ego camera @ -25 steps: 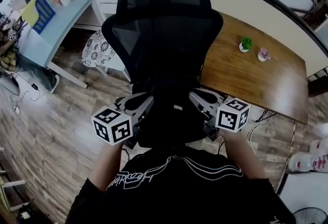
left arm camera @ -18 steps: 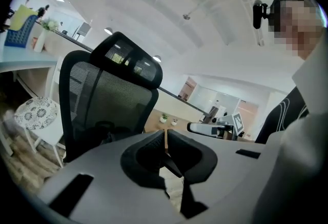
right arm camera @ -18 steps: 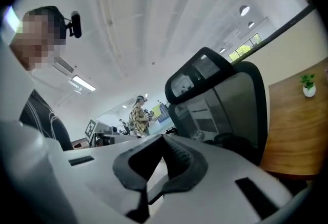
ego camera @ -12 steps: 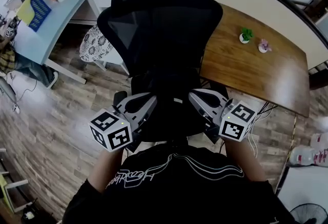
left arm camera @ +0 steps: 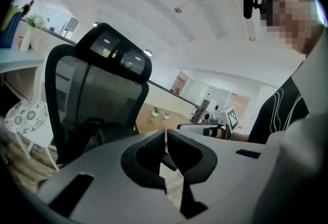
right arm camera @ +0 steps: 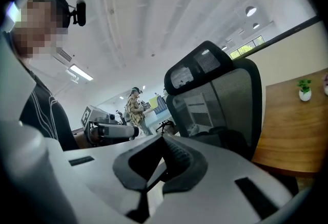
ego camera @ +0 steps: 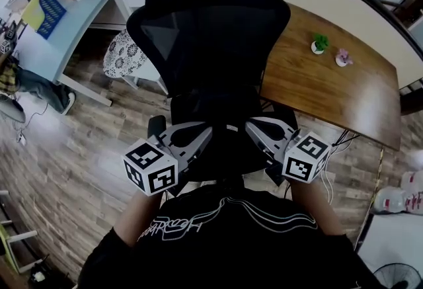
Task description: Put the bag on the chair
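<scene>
A black mesh-backed office chair (ego camera: 211, 23) stands in front of me, also seen in the left gripper view (left arm camera: 97, 89) and the right gripper view (right arm camera: 225, 100). A dark, bulky bag (ego camera: 213, 149) rests on its seat, black on black and hard to outline; it shows as a lump (left arm camera: 100, 133) against the backrest (right arm camera: 228, 141). My left gripper (ego camera: 206, 130) and right gripper (ego camera: 250, 125) hover over the seat's front, one on each side of the bag. The left gripper (left arm camera: 165, 133) and the right gripper (right arm camera: 163, 138) are both shut, with nothing visibly between their pads.
A wooden desk (ego camera: 330, 92) to the right carries a small potted plant (ego camera: 319, 56) and a pink ornament (ego camera: 341, 57). A white patterned stool (ego camera: 125, 59) and a pale blue table (ego camera: 66, 23) stand left. A person (right arm camera: 136, 107) stands far off. White bags (ego camera: 403, 202) lie at right.
Both grippers have sunk slightly in the head view, and the left marker cube has drifted a little to the right. The chair and bag have stayed put.
</scene>
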### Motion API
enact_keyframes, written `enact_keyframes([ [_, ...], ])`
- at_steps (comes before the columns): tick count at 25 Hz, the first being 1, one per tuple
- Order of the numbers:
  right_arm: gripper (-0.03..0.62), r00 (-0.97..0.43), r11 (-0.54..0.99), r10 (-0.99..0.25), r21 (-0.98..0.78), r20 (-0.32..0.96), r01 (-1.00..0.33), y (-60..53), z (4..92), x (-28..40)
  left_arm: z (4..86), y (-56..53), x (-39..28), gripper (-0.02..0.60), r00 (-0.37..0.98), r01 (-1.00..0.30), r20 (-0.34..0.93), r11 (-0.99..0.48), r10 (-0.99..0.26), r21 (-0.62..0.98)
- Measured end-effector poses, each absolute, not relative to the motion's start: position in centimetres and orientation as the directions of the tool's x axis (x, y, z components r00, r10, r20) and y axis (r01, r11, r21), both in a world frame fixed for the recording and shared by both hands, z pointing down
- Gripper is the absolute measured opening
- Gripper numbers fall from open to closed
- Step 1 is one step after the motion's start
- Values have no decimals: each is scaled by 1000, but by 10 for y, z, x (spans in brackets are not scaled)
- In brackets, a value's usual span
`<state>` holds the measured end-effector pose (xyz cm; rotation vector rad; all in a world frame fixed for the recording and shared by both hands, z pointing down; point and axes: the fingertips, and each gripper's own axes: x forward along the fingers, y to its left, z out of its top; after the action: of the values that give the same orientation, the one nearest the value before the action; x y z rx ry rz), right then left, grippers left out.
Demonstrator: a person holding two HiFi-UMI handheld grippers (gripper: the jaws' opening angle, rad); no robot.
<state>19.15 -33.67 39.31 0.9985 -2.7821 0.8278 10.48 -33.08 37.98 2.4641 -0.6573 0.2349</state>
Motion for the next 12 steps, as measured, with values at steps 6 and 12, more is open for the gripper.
enact_keyframes([
  [6,-6,-771,610,-574,-484,275,-627,-334,407,196,393,-331,101,40,859,-511,325,-693,-395,509],
  [12,-6,-766,603,-575,-484,288,-634,-333,413,198,403,-331,103,40,863,-504,335,-686,-378,524],
])
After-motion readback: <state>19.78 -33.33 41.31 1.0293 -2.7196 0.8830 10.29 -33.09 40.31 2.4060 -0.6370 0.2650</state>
